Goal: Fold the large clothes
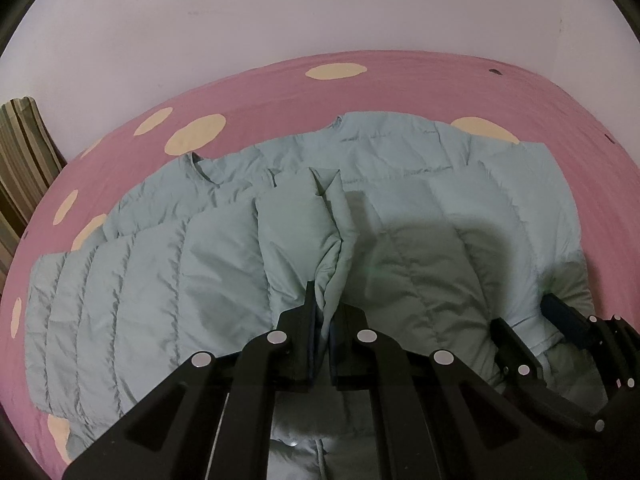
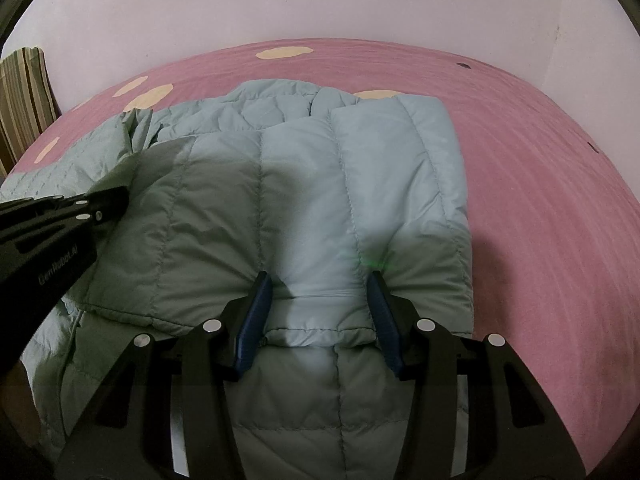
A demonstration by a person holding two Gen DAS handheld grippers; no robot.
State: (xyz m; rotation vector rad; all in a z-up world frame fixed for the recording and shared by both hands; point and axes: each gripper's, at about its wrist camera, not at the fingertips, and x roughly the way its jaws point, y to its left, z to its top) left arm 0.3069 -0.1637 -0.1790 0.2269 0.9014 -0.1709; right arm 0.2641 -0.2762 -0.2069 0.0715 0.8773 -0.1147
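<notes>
A pale blue-green quilted puffer jacket [image 1: 440, 216] lies on a pink bed sheet with cream dots. It also fills the right wrist view [image 2: 304, 184], with one part folded over the body. My left gripper [image 1: 326, 304] is shut on a raised fold of the jacket, pinching it between the fingers. It shows at the left edge of the right wrist view [image 2: 116, 196]. My right gripper [image 2: 320, 280] is open, its blue pads [image 2: 256, 312] straddling the folded edge of the jacket. It also shows at the right of the left wrist view [image 1: 532, 320].
The pink sheet [image 2: 540, 200] spreads to the right and behind the jacket. A white wall [image 2: 320, 0] rises behind the bed. A striped brown and green cloth [image 1: 24, 148] hangs at the left edge.
</notes>
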